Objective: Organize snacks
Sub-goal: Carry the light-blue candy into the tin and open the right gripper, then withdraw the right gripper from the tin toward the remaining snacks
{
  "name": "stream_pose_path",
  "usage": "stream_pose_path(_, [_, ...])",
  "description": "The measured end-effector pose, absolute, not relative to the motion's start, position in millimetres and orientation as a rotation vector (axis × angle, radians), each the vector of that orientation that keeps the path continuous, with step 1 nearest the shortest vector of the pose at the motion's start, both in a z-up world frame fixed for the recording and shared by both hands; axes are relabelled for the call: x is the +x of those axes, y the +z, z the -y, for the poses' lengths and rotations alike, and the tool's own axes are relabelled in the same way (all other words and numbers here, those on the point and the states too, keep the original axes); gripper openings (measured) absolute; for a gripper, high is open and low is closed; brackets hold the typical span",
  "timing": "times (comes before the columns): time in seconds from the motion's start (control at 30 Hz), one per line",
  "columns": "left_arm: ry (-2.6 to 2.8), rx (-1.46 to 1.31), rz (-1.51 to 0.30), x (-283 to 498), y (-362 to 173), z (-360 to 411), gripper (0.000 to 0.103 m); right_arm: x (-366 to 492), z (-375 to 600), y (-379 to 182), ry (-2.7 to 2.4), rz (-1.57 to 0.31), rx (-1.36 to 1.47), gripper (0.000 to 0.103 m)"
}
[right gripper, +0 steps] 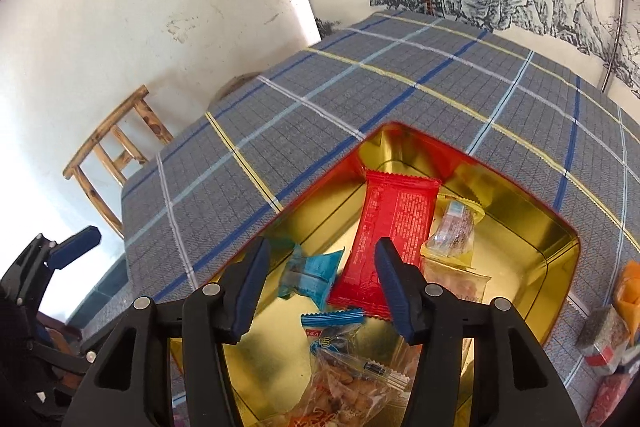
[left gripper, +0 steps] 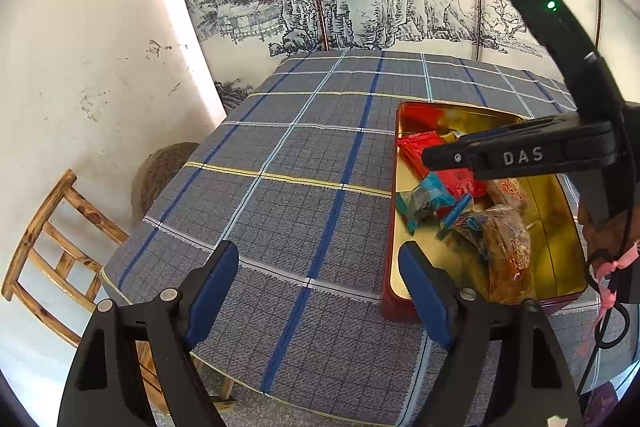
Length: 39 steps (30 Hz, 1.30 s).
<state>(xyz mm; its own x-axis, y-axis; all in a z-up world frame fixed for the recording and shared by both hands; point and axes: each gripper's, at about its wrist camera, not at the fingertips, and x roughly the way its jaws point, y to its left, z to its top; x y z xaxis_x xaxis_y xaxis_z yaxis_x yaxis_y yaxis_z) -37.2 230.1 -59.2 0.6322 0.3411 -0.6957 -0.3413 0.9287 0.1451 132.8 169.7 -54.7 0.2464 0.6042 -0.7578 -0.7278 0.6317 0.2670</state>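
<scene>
The white letters "DAS" can be read on the black body of the right gripper (left gripper: 520, 157), seen from the left wrist camera. The red wrapper (right gripper: 390, 223) in the tin (right gripper: 560, 247) carries fine white print, too small to read. The clear snack bag (right gripper: 344, 379) below it has red characters that are blurred. No other text is legible.

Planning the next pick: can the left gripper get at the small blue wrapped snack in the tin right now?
Probably not directly. The left gripper hangs open over bare tablecloth beside the tin, and the right gripper hovers right above the blue snack, blocking that path.
</scene>
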Motion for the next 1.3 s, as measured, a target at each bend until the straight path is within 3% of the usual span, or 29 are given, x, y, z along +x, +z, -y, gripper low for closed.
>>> stream_pose_path(0.5, [0.371,0.057,-0.784,-38,-49,-203,0.080,81,-27,-31,0.772,-0.746,0.001,0.064])
stream_pose_path(0.97, [0.281,0.186,-0.781,-18,-41,-141,0.082,72,211,-79,0.216,-0.790,0.078,0.070])
stream_pose_path(1.3, [0.110,0.224,-0.822,13,-35,-91,0.085,80,298,-103,0.038,-0.815,0.181,0.080])
